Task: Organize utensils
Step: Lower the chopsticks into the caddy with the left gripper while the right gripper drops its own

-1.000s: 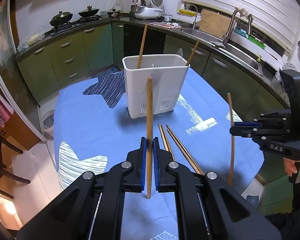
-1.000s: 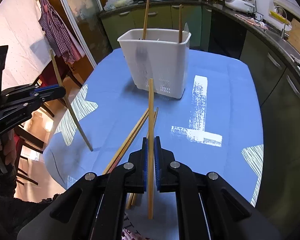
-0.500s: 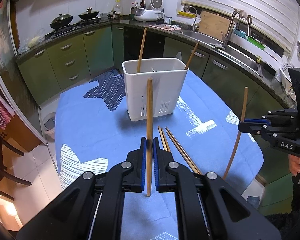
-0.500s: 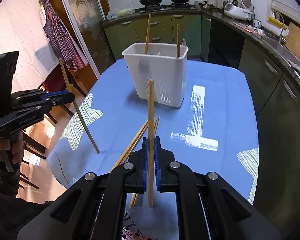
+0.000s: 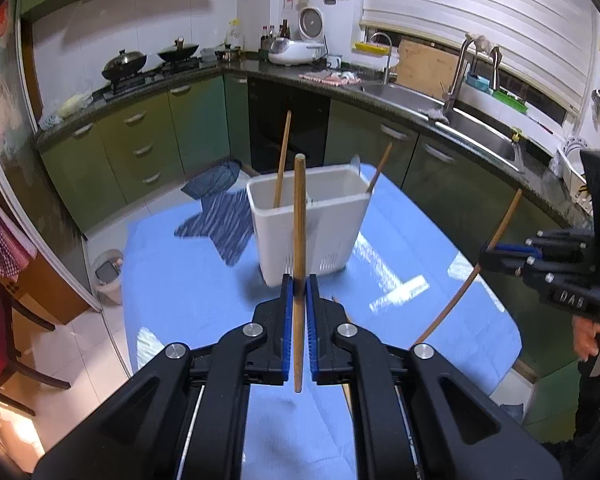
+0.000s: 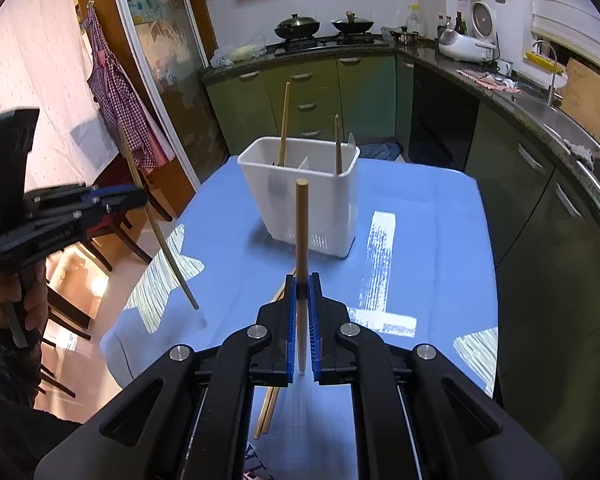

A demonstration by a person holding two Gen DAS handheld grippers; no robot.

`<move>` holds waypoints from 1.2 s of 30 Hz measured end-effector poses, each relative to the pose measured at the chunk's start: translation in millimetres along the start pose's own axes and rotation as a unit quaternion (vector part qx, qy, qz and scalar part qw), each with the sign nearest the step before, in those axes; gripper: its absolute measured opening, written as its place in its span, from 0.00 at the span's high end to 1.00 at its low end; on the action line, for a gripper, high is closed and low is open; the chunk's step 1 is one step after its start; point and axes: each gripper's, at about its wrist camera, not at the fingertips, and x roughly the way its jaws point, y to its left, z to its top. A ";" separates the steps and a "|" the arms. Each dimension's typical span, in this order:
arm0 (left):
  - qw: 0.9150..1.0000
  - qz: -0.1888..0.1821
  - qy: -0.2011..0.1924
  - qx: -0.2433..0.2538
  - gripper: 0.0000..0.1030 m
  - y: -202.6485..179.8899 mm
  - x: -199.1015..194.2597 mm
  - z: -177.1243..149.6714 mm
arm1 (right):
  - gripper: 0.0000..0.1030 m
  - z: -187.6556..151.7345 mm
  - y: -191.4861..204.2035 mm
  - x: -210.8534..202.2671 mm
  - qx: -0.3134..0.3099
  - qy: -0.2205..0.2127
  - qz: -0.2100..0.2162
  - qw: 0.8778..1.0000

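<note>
**Two Chopsticks Held Above the Table**

The left gripper (image 5: 297, 296) pinched a brown wooden chopstick (image 5: 299, 216) upright between its blue pads. The right gripper (image 6: 302, 294) clamped a paler wooden chopstick (image 6: 302, 232) likewise. Loose wooden chopsticks (image 6: 269, 408) lay on the blue tablecloth (image 6: 432, 216) below. Farther off stood the white plastic utensil holder (image 6: 316, 208), two sticks inside.

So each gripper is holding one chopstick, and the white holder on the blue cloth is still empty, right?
Not quite. The white holder is not empty: two chopsticks already stand in it, as the right wrist view shows. The rest holds: the left gripper and the right gripper each grip one chopstick, and the holder sits on the blue cloth.
</note>
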 end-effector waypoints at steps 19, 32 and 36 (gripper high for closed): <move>0.989 0.045 -0.142 -0.015 0.94 1.0 -30.3 133.8 | 0.94 0.0 -28.3 0.5 0.017 0.004 -0.003 1.000; 0.995 0.054 -0.083 -0.035 0.94 23.6 48.6 129.4 | 0.94 5.6 -30.0 -6.1 0.022 0.001 -0.008 1.000; 0.996 0.044 -0.071 -0.036 0.94 27.0 45.5 118.2 | 0.94 19.3 -21.2 -20.3 0.016 -0.018 -0.006 1.000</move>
